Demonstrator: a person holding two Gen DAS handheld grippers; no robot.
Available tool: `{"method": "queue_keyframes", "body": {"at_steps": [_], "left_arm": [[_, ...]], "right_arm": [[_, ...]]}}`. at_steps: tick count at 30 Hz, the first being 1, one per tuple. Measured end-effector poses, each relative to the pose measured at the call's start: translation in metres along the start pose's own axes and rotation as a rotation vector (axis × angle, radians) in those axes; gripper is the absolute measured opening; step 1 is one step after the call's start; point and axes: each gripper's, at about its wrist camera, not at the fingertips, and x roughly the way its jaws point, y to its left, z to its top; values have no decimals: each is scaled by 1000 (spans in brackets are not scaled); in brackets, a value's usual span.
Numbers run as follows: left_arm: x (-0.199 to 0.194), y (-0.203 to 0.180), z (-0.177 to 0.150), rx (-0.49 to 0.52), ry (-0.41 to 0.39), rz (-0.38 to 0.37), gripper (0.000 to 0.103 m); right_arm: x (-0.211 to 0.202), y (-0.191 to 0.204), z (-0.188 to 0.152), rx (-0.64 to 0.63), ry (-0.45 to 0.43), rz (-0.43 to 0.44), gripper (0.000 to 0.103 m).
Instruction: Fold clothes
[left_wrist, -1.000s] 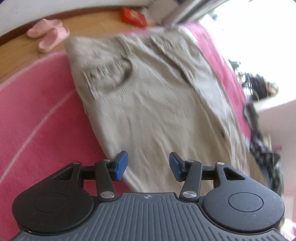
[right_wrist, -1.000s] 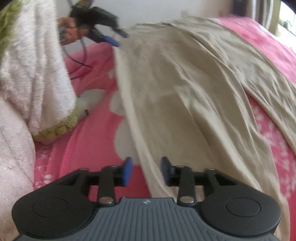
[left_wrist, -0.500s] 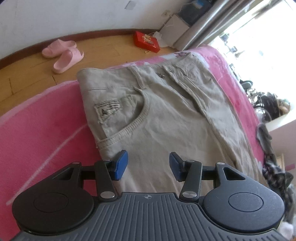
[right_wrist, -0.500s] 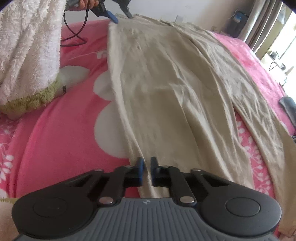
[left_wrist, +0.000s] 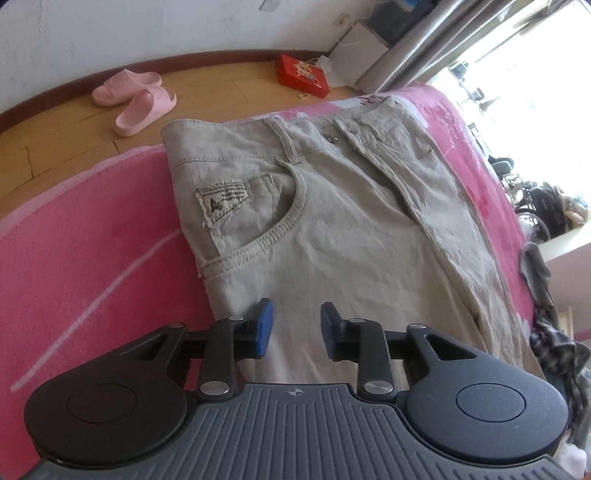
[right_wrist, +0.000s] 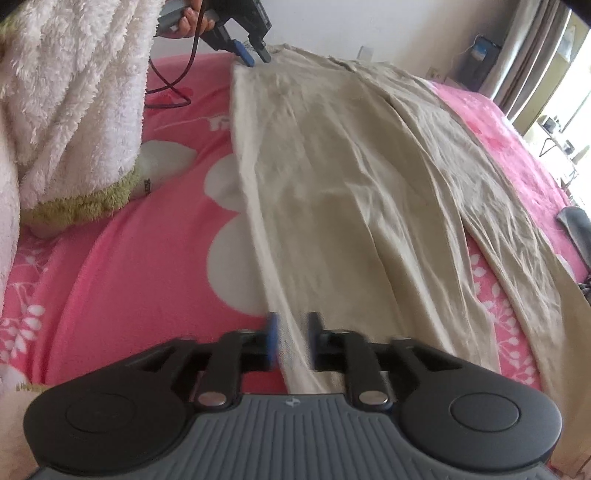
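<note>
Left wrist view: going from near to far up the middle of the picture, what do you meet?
Left tool → khaki trousers on the pink bedspread → wooden floor → red box → white wall.

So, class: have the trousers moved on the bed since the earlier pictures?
No. The trousers still have their waistband corner at the edge of the pink blanket, towards the slippers; only the view swung.

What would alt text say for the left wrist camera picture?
Beige trousers lie flat on a pink bedspread, waistband at the far end. The left gripper is poised over them, its blue-padded jaws apart. Pink slippers sit on the wooden floor beyond.
</note>
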Motion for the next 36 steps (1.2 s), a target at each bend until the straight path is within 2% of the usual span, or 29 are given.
{"method": "queue_keyframes", "body": {"at_steps": [3, 9, 10, 11, 13, 19, 23, 28, 31, 34, 36], "left_arm": [[-4, -2, -7, 17, -7, -6, 39], [-6, -1, -21, -6, -27, -11, 40], [-7, 0, -23, -12, -33, -16, 40], [-8, 2, -24, -19, -40, -20, 40], [-9, 4, -24, -41, -52, -25, 40], [-14, 9, -11, -120, -155, -24, 40], [-12, 9, -10, -130, -157, -6, 39], [-34, 12, -16, -124, -234, 40, 41], [-32, 20, -15, -146, -212, 48, 48], [-20, 23, -16, -170, -166, 9, 50], [-13, 20, -17, -164, -151, 23, 50]], "right_arm": [[2, 3, 2, -12, -13, 11, 31], [21, 11, 0, -57, 31, 5, 29], [26, 13, -1, -66, 42, -8, 25], [30, 15, -2, -73, 50, -22, 14], [29, 13, -2, -57, 44, -43, 3], [20, -3, 3, 32, 28, -23, 3], [21, -3, 2, 40, 30, -18, 3], [16, -2, 3, 50, 23, -19, 3], [18, -3, 3, 62, 25, -13, 3], [20, -5, 3, 74, 29, -8, 3], [21, -5, 3, 80, 30, -8, 3]]}}
